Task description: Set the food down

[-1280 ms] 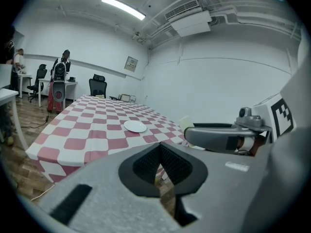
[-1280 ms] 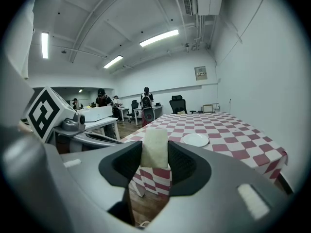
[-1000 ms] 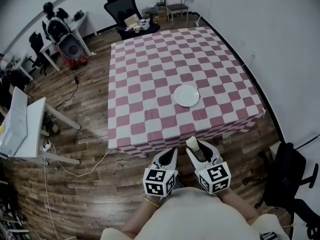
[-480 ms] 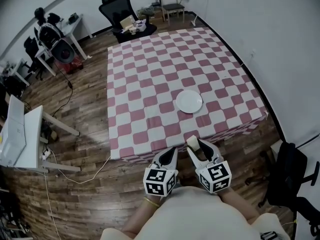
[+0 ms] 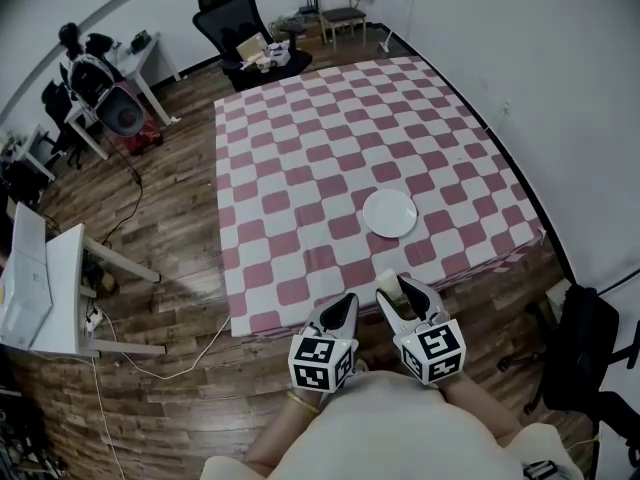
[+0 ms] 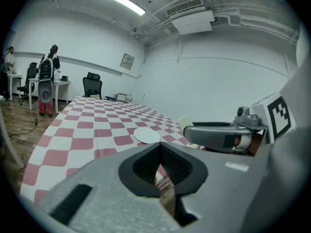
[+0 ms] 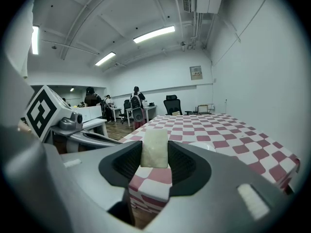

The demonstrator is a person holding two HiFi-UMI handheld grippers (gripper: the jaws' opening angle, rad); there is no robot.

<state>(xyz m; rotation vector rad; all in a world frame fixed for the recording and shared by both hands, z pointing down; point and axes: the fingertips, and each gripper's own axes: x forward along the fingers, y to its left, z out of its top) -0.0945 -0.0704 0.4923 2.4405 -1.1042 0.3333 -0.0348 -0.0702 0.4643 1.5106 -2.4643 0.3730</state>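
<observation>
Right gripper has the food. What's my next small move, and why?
Probably carry the right gripper forward toward the white plate: the pale food block is clamped between its fingers, but it hangs at the near edge of the checkered table, short of the plate.

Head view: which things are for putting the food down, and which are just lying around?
For the job: right gripper, pale food block in its jaws, white plate, checked table.
Just around: left gripper, shut and empty; black office chair; wooden chair; white desk.
</observation>
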